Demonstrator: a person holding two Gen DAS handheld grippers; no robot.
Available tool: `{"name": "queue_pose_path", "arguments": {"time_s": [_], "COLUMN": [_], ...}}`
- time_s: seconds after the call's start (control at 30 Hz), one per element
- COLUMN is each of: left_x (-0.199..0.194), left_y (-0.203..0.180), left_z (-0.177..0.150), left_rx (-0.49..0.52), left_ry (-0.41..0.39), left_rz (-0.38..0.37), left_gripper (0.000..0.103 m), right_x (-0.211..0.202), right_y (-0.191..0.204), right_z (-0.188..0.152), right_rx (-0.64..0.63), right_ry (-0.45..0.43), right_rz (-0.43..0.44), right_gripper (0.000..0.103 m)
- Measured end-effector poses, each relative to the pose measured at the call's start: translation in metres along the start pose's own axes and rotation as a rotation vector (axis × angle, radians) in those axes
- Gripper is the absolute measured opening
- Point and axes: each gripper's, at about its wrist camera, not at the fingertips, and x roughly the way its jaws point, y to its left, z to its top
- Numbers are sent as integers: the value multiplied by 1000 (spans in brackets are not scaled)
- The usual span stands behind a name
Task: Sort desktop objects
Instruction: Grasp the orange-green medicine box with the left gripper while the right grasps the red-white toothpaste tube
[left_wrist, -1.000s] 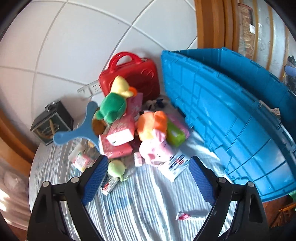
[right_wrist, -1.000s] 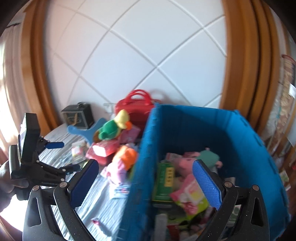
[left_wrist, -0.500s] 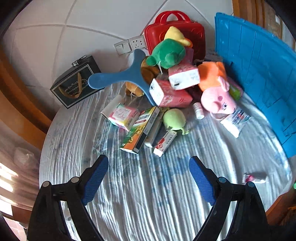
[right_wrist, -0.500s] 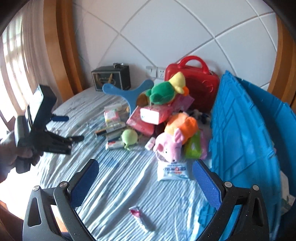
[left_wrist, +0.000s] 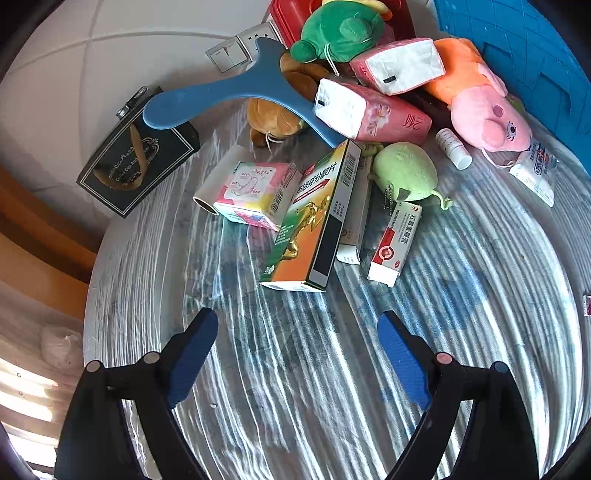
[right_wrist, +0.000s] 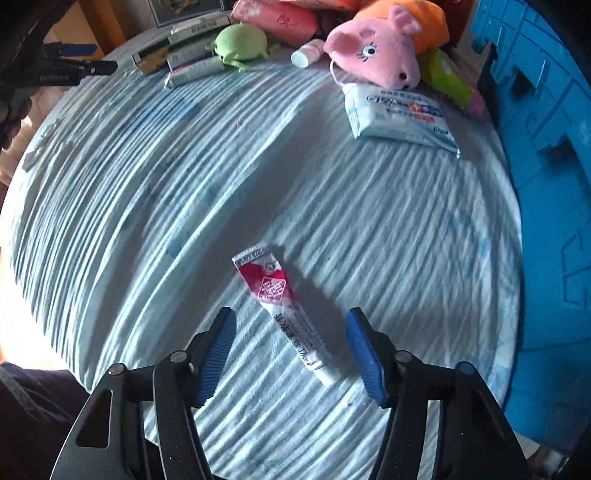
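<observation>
White panelled wall (left_wrist: 66, 74), wooden trim (left_wrist: 33, 236), sunlit striped tablecloth (left_wrist: 332, 387).

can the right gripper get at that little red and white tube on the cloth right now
Probably yes. The tube lies alone on the striped cloth, between the closing fingers of the right gripper, which aren't touching it yet. Nothing covers it.

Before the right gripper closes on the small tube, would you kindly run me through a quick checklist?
1. Tube lies between the right gripper pads: ok, its cap end sits in the gap.
2. Pads not yet touching the tube while the jaws are closing: ok, cloth shows on both sides.
3. Tube aligned across the gap: not ok, it lies diagonally.
4. Nothing else near the tube: ok, the tissue pack and pink pig plush lie well apart.
5. Blue crate clear of the right finger: ok.
6. Left gripper out of the way: ok, open over bare cloth.
</observation>
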Motion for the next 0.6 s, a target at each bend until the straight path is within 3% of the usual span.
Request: {"name": "queue_pose_path", "arguments": {"time_s": [0.13,0.2,0.27,0.37,0.4,0.47,0.5,0.53,0.6], "left_x": [9,16,23,38,43,56,60,63,60], "left_y": [-1,-3,-5,-18,-25,-34,-35,-34,-28], "left_z": [8,15,23,30,31,30,30,31,32], "left_rx": [63,111,150,258,305,380,386,375,335], "left_ry": [-18,-31,-41,-36,-34,-12,6,20,6], "left_rz": [14,49,57,71,76,96,91,84,66], "left_gripper": [89,89,89,83,80,60,33,26,25], "right_x": [2,1,0,-3,-4,-9,-12,-14,-21], "right_y": [0,-3,-9,-9,-8,-10,-11,-14,-17], "right_z": [1,2,3,-2,-4,-9,-10,-11,-12], "right_rx": [19,28,48,38,34,46,59,71,75], "right_ry": [-4,1,14,24,24,19,17,15,5], "right_rz": [-1,11,29,45,52,52,55,58,59], "right_gripper": [50,41,18,18,18,18,18,18,18]}}
